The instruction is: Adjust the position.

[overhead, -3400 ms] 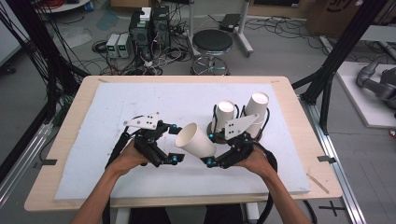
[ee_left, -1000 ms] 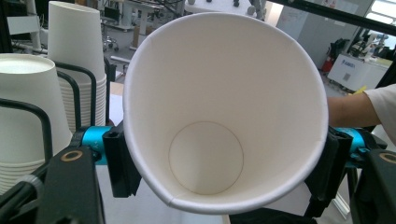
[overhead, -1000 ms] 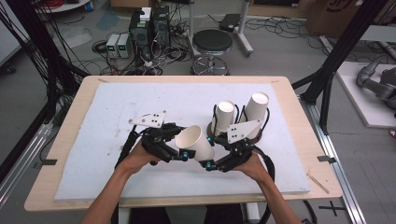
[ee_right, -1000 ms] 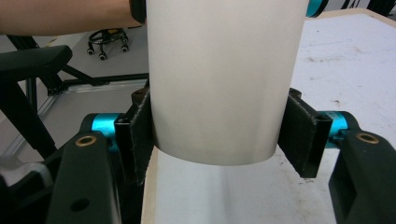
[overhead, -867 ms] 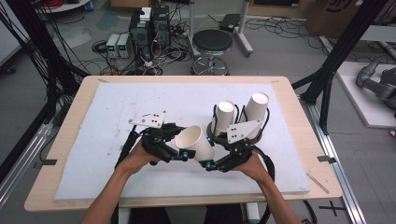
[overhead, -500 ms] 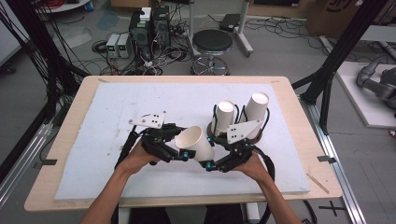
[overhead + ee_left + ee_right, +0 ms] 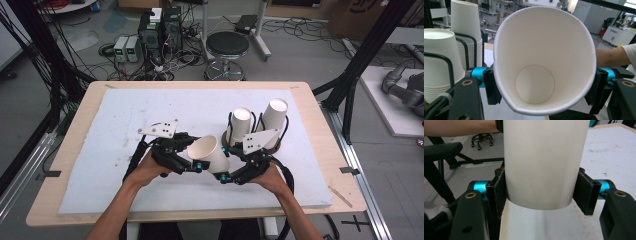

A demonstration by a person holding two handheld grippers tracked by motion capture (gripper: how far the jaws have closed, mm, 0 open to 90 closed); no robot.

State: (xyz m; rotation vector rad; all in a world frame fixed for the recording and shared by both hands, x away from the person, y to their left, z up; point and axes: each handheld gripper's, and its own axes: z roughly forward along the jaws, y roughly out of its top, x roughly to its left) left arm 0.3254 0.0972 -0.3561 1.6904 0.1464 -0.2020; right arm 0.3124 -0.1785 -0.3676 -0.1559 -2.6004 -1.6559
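White-padded worktop [image 7: 125,115] in a cluttered lab, two cup stacks [image 7: 240,125] in wire holders far right. Held a single paper cup [image 7: 209,152] on its side above the near middle, left gripper [image 7: 192,162] closed at the rim, right gripper [image 7: 225,175] closed near the base. Seemed light, thin-walled, easily crushed; rim already oval under the fingers [image 7: 491,86]. Best gripped gently by the stiffer base

Cup stacks in wire rack [image 7: 234,131], white mat [image 7: 125,112], stool [image 7: 227,45]
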